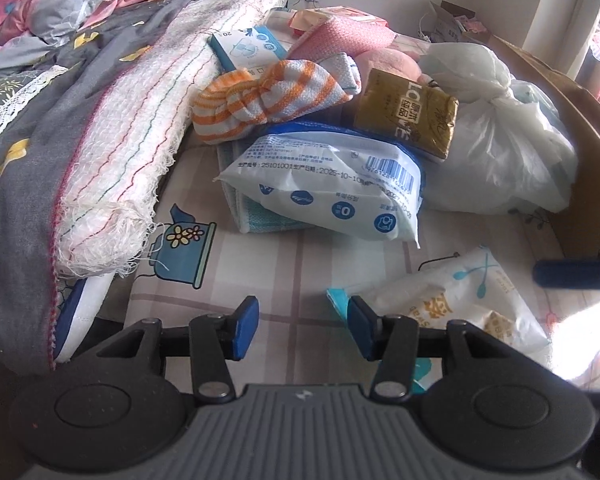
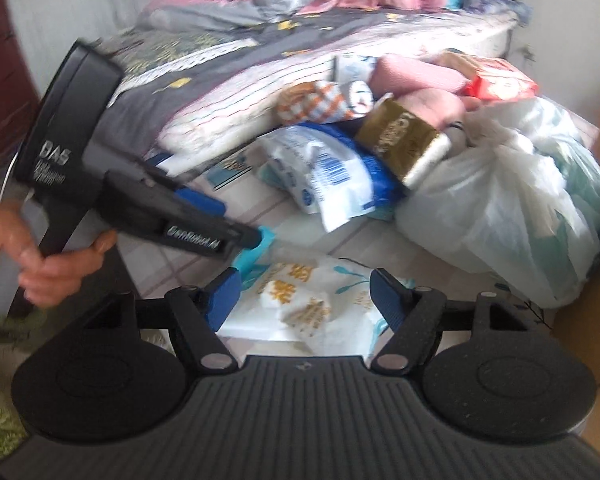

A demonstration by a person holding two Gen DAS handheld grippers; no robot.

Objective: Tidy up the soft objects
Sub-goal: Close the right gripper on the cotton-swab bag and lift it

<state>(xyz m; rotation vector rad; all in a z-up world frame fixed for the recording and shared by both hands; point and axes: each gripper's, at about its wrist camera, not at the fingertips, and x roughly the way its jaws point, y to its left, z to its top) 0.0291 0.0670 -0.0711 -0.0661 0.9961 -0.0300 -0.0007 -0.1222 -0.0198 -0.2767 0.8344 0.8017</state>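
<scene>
A white tissue pack (image 2: 300, 304) with a teal end lies flat on the checked sheet (image 1: 300, 264). My right gripper (image 2: 306, 300) hovers over it, open, its blue pads on either side of the pack and not pressing it. My left gripper (image 1: 303, 328) is open with only sheet between its pads; the tissue pack (image 1: 440, 304) lies just to its right, the teal corner by the right pad. In the right wrist view a hand (image 2: 40, 256) holds the left gripper (image 2: 252, 236), its tips at the pack's teal end.
Behind lies a heap: an orange-striped cloth (image 1: 260, 96), a blue-white wipes pack (image 1: 332, 188), a gold packet (image 1: 412, 116), a pink towel (image 1: 340, 36) and a tied white plastic bag (image 1: 500, 152). A fringed white cloth (image 1: 140, 140) and grey bedding rise left. A cardboard wall (image 1: 572, 120) stands right.
</scene>
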